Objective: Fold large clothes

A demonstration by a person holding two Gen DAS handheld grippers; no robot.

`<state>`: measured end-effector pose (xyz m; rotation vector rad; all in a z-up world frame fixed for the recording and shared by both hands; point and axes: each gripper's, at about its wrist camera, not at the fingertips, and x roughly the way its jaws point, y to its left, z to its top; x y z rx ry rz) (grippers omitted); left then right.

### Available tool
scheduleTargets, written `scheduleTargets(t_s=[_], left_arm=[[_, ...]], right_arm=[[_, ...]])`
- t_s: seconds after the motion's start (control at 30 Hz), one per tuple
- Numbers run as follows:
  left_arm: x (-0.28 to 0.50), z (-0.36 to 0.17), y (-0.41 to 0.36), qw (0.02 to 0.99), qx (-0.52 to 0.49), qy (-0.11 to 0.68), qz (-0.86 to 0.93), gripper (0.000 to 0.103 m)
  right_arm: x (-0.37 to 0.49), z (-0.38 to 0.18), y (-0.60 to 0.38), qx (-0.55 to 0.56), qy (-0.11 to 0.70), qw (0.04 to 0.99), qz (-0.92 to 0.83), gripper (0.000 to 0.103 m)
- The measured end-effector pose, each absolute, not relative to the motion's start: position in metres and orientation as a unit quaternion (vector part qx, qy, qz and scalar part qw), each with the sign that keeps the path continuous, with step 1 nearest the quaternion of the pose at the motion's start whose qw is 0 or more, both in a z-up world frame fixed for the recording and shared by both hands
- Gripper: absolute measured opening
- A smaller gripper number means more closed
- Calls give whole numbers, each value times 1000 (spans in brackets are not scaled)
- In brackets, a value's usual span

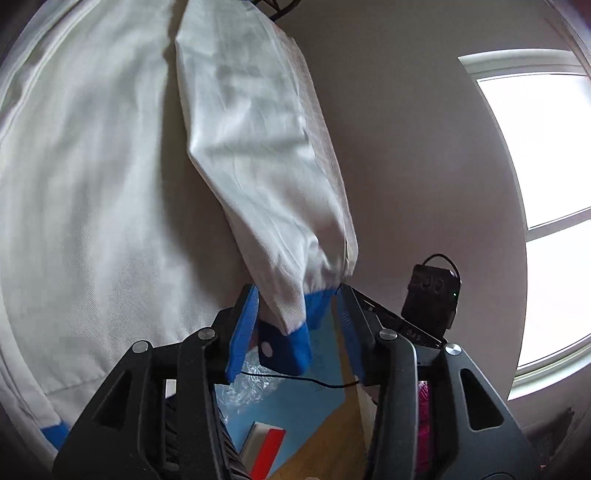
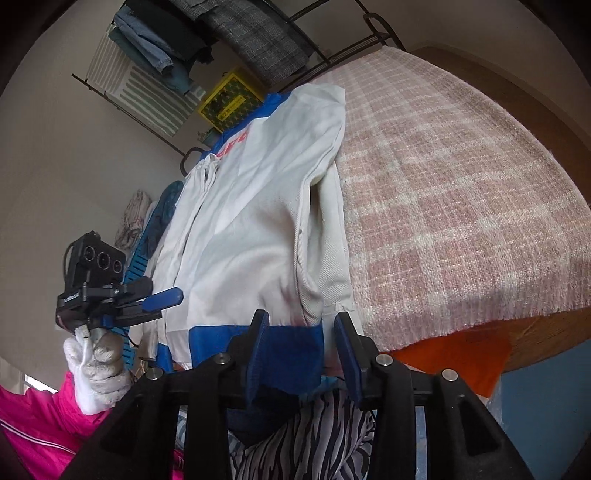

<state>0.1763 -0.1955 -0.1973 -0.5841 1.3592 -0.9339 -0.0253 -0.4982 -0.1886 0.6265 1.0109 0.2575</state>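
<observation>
A large white jacket (image 2: 255,221) with blue trim and red lettering lies on a pink checked bed cover (image 2: 461,206). In the right wrist view my right gripper (image 2: 301,325) is open, its jaws either side of the blue hem band (image 2: 291,354). In the left wrist view my left gripper (image 1: 297,299) is open, and the white sleeve (image 1: 258,155) with its blue cuff (image 1: 295,343) hangs between the jaws. The jacket body (image 1: 81,206) fills the left of that view. The left gripper also shows in the right wrist view (image 2: 147,299), held by a white-gloved hand (image 2: 96,369).
A rack with hung clothes (image 2: 207,33) and a yellow box (image 2: 229,99) stand behind the bed. Pink fabric (image 2: 37,424) and a zebra-striped cloth (image 2: 295,443) lie below the right gripper. A bright window (image 1: 546,184) is at the right of the left wrist view.
</observation>
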Motion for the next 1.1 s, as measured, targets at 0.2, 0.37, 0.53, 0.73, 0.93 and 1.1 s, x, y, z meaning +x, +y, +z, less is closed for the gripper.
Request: scheduleTargets(t_s=[0.2, 0.37, 0.53, 0.73, 0.93, 1.1], left_arm=[[157, -209, -231, 635, -201, 627, -405, 39], [152, -224, -226, 594, -263, 622, -437, 8], [155, -227, -219, 584, -296, 595, -465, 8], [136, -240, -230, 620, -209, 621, -432, 8], [118, -202, -234, 659, -141, 593, -440, 9], [110, -157, -236, 698, -116, 539, -456, 9]], right_arm=[[-18, -197, -495, 284, 489, 814, 128, 18], [-22, -180, -511, 332, 457, 811, 153, 4], [-27, -176, -535, 393, 420, 800, 171, 4], [-14, -212, -513, 305, 516, 793, 109, 9], [-28, -191, -516, 276, 486, 824, 93, 46], [-59, -203, -526, 330, 449, 824, 100, 62]])
